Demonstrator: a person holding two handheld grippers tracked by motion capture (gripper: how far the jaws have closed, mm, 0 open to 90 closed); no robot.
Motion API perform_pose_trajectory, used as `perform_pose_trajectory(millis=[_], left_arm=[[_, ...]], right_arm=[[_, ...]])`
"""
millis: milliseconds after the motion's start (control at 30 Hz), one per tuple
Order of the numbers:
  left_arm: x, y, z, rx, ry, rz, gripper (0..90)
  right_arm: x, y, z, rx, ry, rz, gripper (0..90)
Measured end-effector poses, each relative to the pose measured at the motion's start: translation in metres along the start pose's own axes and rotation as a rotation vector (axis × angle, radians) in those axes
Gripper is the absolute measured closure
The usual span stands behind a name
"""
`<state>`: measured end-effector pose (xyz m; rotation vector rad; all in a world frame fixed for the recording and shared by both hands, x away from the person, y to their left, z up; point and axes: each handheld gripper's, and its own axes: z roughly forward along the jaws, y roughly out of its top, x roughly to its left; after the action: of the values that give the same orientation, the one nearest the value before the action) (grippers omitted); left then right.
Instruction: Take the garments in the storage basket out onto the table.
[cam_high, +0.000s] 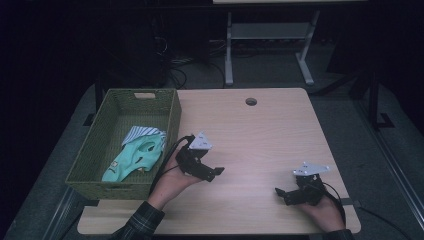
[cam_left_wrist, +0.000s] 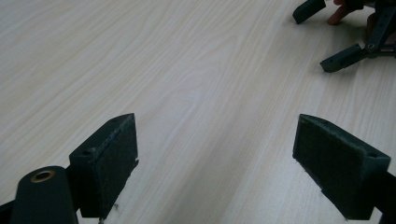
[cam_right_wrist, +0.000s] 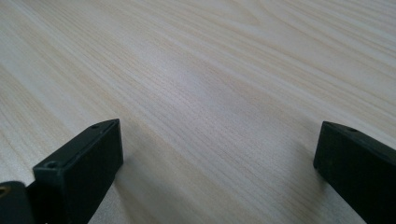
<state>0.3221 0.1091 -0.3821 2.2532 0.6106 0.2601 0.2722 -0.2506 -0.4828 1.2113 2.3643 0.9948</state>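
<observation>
Both grippers empty, fingers spread wide over bare worktop. Left gripper sits left of frame centre, just right of the green woven basket; right gripper is at lower right, near the worktop's front edge, well apart from the left. Basket at left holds a mint garment with a striped cloth just behind it, neither touched.

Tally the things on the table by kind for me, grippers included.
Baskets: 1, the green woven basket at the table's left.
Garments in the basket: 2, a mint green garment and a blue-striped cloth behind it.
Grippers: 2, the left gripper and the right gripper, both open over bare wood.
Total: 5
</observation>
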Motion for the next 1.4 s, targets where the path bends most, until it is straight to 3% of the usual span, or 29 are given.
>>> perform_pose_trajectory(millis=[533,933,1400], left_arm=[[0.010,0.008,-0.017,-0.024,-0.006,0.023,13.6],[0.022,0.008,-0.025,-0.025,0.019,0.029,13.9],[0.032,-0.001,-0.040,-0.032,0.027,0.005,13.9]], right_arm=[[0.000,0.000,0.000,-0.001,0.000,-0.002,1.0],[0.000,0.000,0.000,0.000,0.000,-0.003,1.0],[-0.001,0.000,0.000,-0.003,0.000,-0.008,1.1]])
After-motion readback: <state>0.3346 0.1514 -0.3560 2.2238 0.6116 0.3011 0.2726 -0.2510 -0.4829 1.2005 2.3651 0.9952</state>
